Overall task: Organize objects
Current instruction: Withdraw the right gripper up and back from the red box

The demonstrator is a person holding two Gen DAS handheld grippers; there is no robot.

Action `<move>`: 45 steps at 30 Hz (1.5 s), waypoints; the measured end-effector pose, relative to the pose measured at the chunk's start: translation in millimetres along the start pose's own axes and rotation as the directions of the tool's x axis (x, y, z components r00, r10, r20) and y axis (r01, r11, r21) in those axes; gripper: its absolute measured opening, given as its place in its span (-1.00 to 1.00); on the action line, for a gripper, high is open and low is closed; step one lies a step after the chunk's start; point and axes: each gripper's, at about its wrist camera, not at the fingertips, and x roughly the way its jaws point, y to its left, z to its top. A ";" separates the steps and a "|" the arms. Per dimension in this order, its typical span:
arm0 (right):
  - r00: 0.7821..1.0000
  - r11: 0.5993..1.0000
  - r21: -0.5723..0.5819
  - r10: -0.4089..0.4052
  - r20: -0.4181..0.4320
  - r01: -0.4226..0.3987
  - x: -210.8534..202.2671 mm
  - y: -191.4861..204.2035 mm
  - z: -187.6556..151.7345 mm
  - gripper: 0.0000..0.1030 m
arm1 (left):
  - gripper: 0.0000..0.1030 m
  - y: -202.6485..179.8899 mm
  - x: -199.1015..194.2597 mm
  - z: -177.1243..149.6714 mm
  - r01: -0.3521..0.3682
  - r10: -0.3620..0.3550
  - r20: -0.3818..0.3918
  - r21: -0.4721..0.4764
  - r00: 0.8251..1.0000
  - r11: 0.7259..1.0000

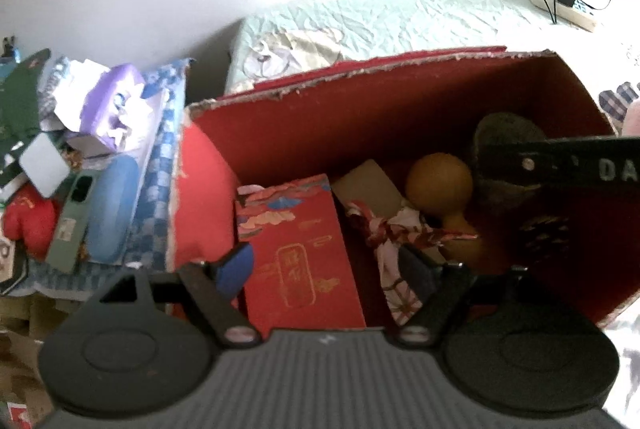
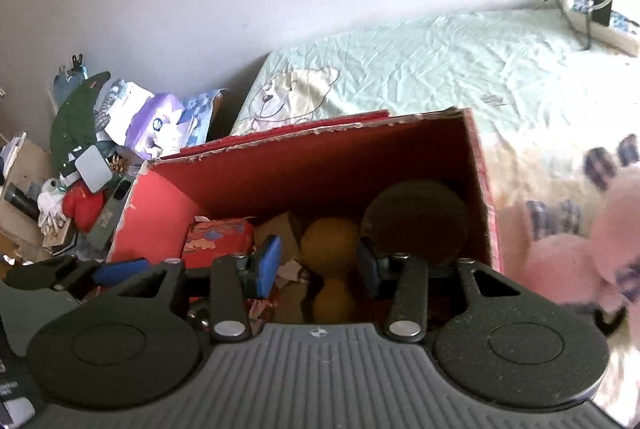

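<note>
An open red carton [image 1: 360,125] [image 2: 320,169] stands against the bed. It holds a red gift box with gold print [image 1: 300,249] [image 2: 216,241], a tan gourd [image 1: 438,181] [image 2: 330,241], a dark round piece [image 1: 504,133] [image 2: 416,217] and a floral cloth [image 1: 396,233]. My left gripper [image 1: 326,269] hangs open over the carton's left part. The gift box stands between its fingers, with a gap on the right side. My right gripper [image 2: 318,263] is open above the gourd and touches nothing.
A heap of boxes, a purple printed pack [image 1: 116,109] and a red soft toy [image 1: 28,221] lies left of the carton. Behind is a mint bedsheet [image 2: 440,61] with a power strip and cables [image 2: 596,17]. A pink plush [image 2: 580,261] lies right of the carton.
</note>
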 end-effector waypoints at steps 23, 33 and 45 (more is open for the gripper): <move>0.992 0.990 -0.069 0.120 -0.035 -0.122 -84.0 -19.9 -65.0 0.02 | 0.78 -49.9 -87.9 -65.0 -0.061 0.063 0.004 -0.214 0.998 0.975; 0.996 0.999 -0.048 0.013 -0.084 -0.017 -73.4 -17.3 -91.1 0.17 | 0.87 -55.3 -76.7 -93.9 -0.131 0.120 -0.058 -0.230 0.991 0.964; 0.995 0.996 0.048 -0.076 -0.069 0.079 -57.7 22.1 -111.7 0.26 | 0.86 -26.9 -62.3 -111.5 -0.099 0.091 -0.086 -0.096 0.992 0.990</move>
